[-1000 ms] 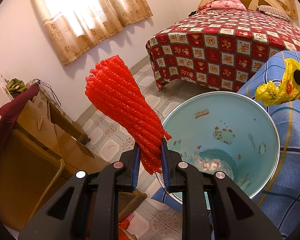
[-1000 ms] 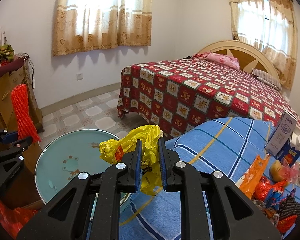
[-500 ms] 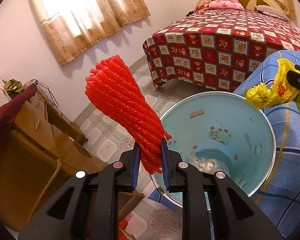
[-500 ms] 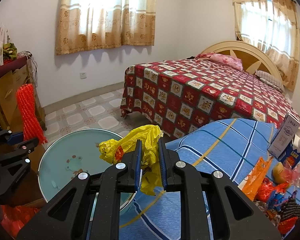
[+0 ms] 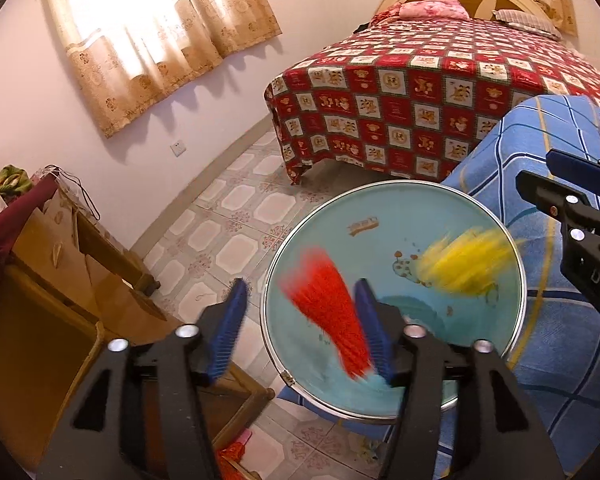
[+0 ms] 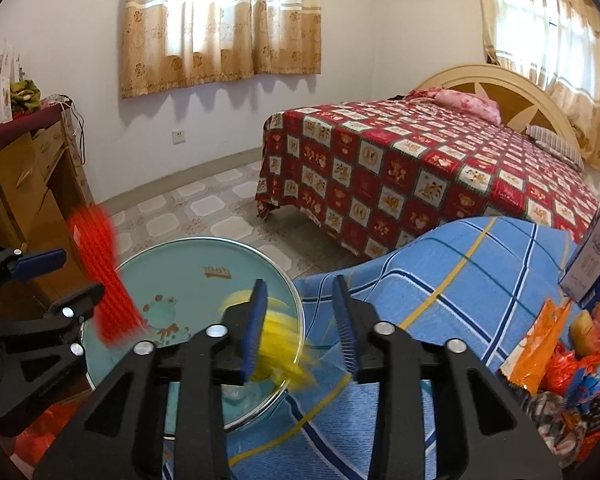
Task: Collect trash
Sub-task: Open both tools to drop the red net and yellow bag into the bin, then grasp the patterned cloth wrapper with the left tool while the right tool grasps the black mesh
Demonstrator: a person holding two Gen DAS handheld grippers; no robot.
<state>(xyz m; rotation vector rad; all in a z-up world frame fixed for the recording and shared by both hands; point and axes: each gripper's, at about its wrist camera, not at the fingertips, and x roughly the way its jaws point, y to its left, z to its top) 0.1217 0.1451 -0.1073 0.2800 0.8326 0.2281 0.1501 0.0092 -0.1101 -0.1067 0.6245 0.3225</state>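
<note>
A round light-blue bin (image 5: pixel 400 216) with a metal rim stands on the floor beside the blue checked cloth; it also shows in the right wrist view (image 6: pixel 188 276). My left gripper (image 5: pixel 300 320) is open above it, and the red foam net (image 5: pixel 328 312) is blurred, falling past its right finger into the bin. My right gripper (image 6: pixel 300 320) is open, and the yellow plastic bag (image 6: pixel 276 344) is blurred, dropping over the bin's rim. The bag also shows in the left wrist view (image 5: pixel 460 264), and the net in the right wrist view (image 6: pixel 104 280).
A pile of snack wrappers (image 6: pixel 556 364) and a white carton (image 6: pixel 592 256) lie on the blue cloth (image 6: pixel 440 280) at right. A wooden cabinet (image 5: pixel 52 288) stands left of the bin. A bed with a red quilt (image 5: pixel 420 92) is behind.
Both grippers have opened. The red foam net and the yellow bag have left the fingers and are falling toward the bin.
</note>
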